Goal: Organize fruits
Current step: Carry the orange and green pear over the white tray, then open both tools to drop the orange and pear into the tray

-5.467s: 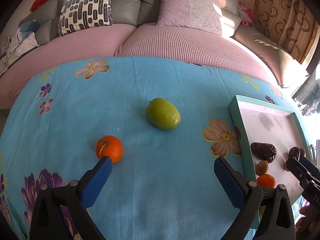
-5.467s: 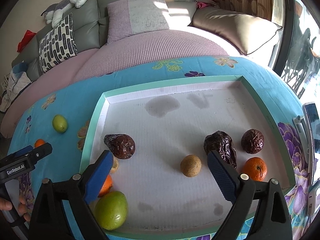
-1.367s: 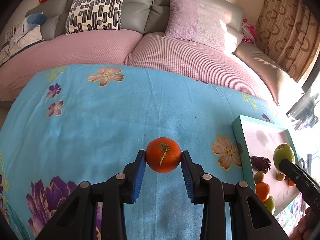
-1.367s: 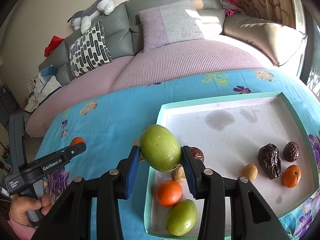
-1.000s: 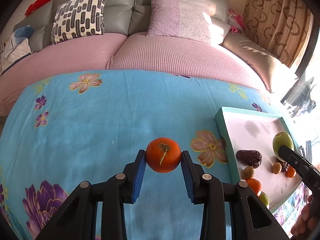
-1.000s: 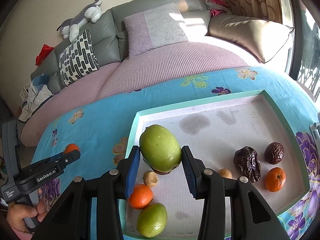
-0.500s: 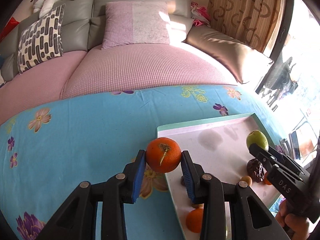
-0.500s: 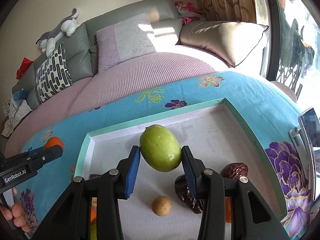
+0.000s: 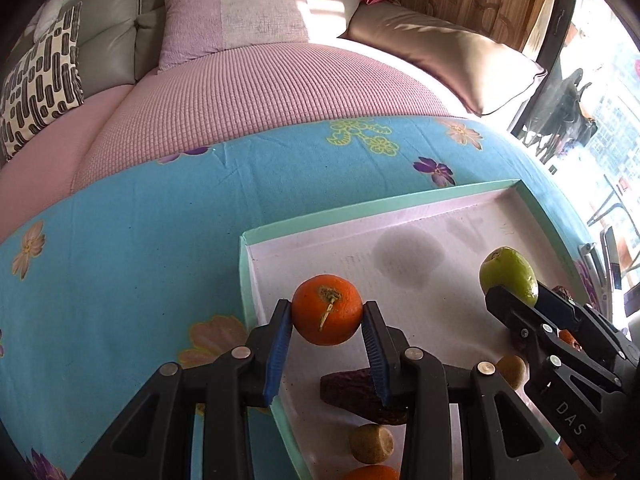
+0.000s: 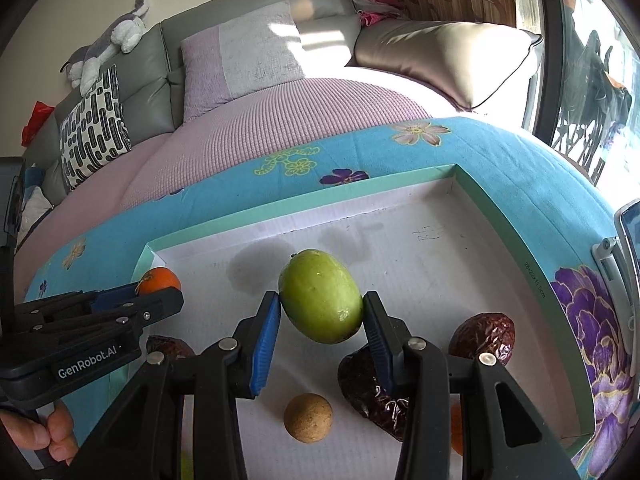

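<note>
gripping an orange (image 9: 327, 315), the left claw (image 9: 327, 334) hovers over the tray (image 9: 420, 200); right claw (image 10: 320, 330) clamps a green fruit (image 10: 320, 295).

The tray (image 10: 516, 236) lies on the tabletop (image 9: 132, 240), with the sofa (image 9: 260, 92) behind it. In the tray, two dates (image 10: 482, 336) lie toward its right side, a longan (image 10: 308, 417) near its front, and another date (image 9: 360, 396) by its left wall.
</note>
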